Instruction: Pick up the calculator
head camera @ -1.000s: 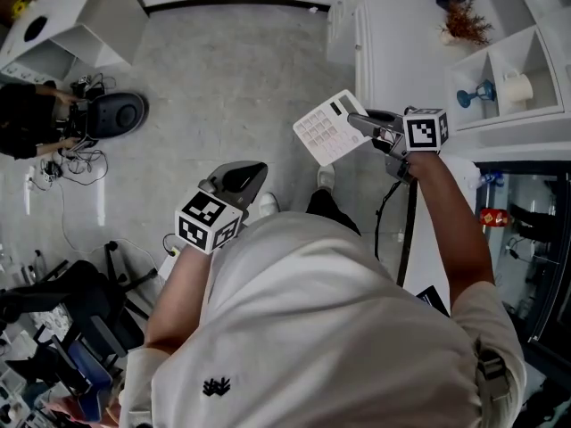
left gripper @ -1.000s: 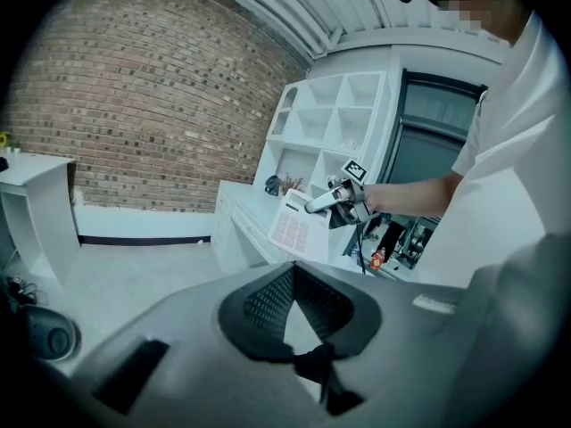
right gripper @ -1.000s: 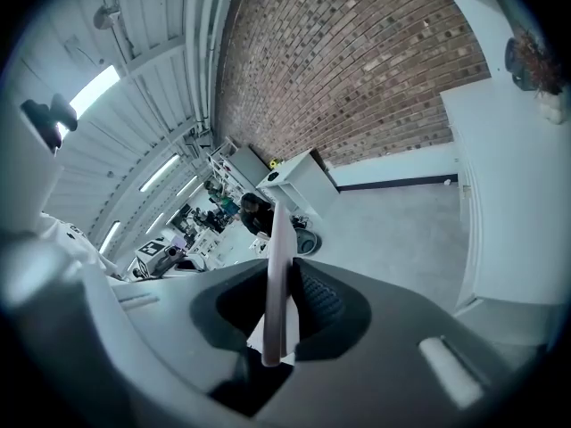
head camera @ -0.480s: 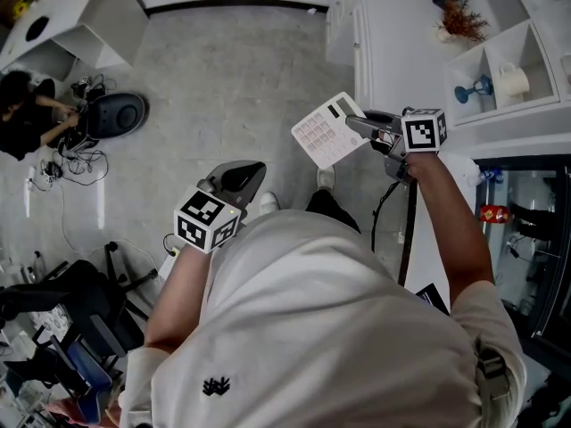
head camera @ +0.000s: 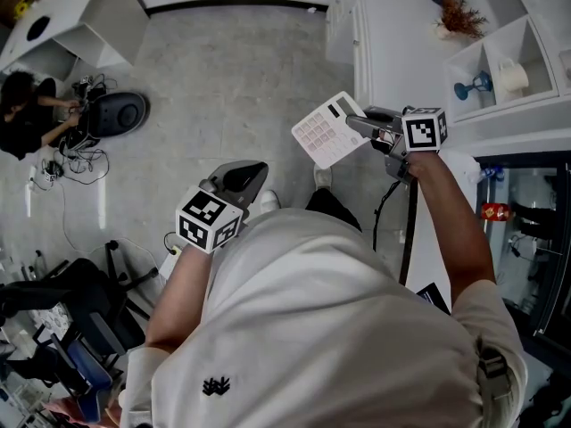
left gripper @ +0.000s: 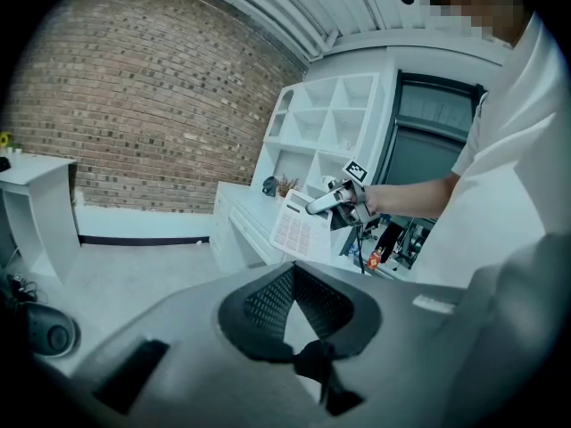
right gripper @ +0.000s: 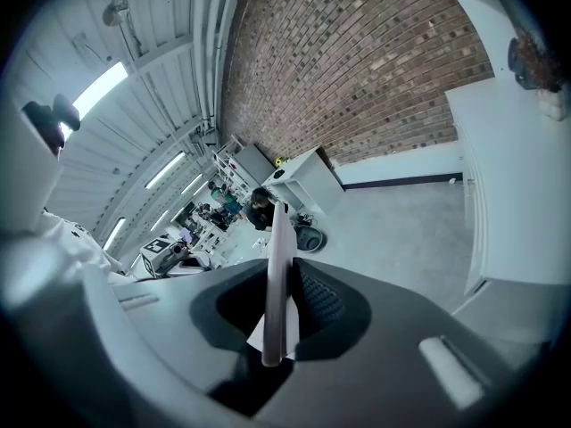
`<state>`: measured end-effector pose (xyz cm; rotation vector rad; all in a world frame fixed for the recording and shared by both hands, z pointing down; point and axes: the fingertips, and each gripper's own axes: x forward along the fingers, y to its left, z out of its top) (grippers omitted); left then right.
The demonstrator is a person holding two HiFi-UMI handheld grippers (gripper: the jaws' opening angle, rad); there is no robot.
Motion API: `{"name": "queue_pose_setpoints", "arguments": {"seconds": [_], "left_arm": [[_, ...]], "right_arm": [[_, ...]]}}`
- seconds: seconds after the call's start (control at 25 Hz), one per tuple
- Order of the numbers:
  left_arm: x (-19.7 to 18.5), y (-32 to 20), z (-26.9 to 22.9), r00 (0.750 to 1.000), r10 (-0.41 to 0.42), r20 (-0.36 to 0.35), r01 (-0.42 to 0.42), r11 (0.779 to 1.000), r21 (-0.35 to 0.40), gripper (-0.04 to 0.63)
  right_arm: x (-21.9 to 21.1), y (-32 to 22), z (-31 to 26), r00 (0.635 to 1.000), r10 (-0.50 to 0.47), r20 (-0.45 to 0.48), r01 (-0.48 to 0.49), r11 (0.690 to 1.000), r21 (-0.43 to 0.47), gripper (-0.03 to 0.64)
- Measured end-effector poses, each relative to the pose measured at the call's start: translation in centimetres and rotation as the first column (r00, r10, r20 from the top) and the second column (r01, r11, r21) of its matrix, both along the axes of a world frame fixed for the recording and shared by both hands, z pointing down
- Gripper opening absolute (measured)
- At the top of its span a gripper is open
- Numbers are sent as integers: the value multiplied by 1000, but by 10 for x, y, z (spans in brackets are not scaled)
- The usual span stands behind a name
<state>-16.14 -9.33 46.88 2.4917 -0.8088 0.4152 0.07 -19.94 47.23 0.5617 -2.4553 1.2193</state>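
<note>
- Grey floor [head camera: 223, 69]: fills the upper left of the head view.
- Person in a white shirt [head camera: 312, 328]: fills the lower middle, with both arms reaching forward.
- White counter [head camera: 393, 43]: upper right. A white shelf unit [head camera: 535, 38] with open compartments stands beside it.
- Dark rounded device [head camera: 116, 114]: on the floor at far left, among cables.
- Calculator [head camera: 328, 130]: white with a pale keypad and a dark display strip. It is lifted clear of every surface, over the floor and just left of the counter's edge. It is gripped by one edge and seen edge-on in the right gripper view.
- Right gripper [head camera: 357, 121]: jaws clamped on the calculator's edge, pads pressing both faces.
- Left gripper [head camera: 253, 173]: held low over the floor, well apart from the calculator. Its jaws are closed together with nothing between them.
- Dried plant [head camera: 462, 20]: on the counter.
- White mug [head camera: 510, 80] and blue goblet [head camera: 475, 87]: side by side in one shelf compartment.
</note>
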Motion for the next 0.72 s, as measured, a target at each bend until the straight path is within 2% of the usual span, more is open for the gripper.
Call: {"name": "queue_pose_setpoints", "arguments": {"seconds": [0.72], "left_arm": [[0,-4,1,1000,8,4,-8,1000,1,6]], "right_arm": [[0,1,-1,1000,-13,10,13,1000,1,80]]}}
